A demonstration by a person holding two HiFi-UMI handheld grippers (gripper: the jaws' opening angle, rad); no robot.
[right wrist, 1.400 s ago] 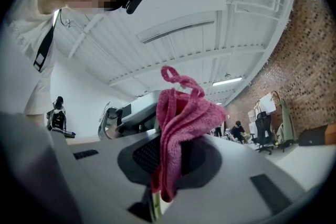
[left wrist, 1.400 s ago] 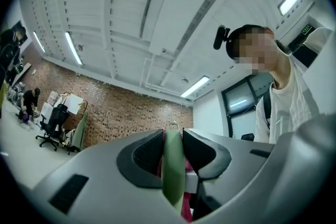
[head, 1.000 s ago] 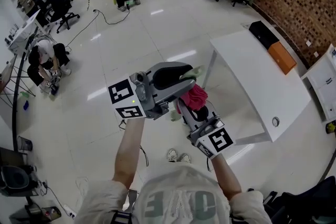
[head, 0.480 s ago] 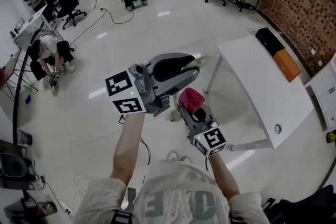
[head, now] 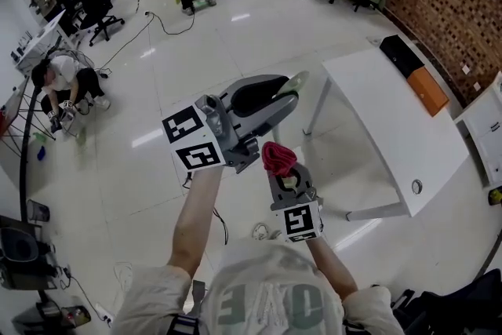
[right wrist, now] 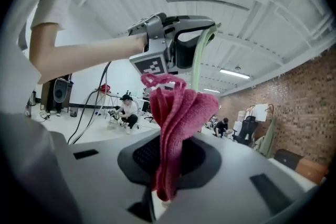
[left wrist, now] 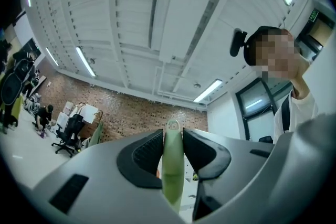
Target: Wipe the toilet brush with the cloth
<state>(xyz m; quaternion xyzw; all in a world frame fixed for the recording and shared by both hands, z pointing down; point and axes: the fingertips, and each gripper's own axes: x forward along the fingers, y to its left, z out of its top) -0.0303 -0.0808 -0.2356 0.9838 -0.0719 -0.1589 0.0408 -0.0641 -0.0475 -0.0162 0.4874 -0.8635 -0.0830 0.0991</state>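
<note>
Table (head: pixel 392 129) right of cloth (head: pixel 278 157); brush handle (head: pixel 294 82) just beyond; chairs (head: pixel 98 4) far back.

A pale, glossy floor (head: pixel 235 35) fills most of the head view. At the right of the frame a white desk (head: pixel 384 129) stands on it on thin legs, its top bare apart from a small round fitting (head: pixel 416 186) near the lower right corner. Along the desk's upper right edge sit a black box (head: pixel 401 53) and, just beside it, an orange box (head: pixel 427 88); whether they rest on the desk or behind it cannot be told. A black cable (head: pixel 161 23) trails over the floor at upper left, near wheeled office chairs (head: pixel 100 4). A person (head: pixel 63 82) crouches on the floor at the left edge.
</note>
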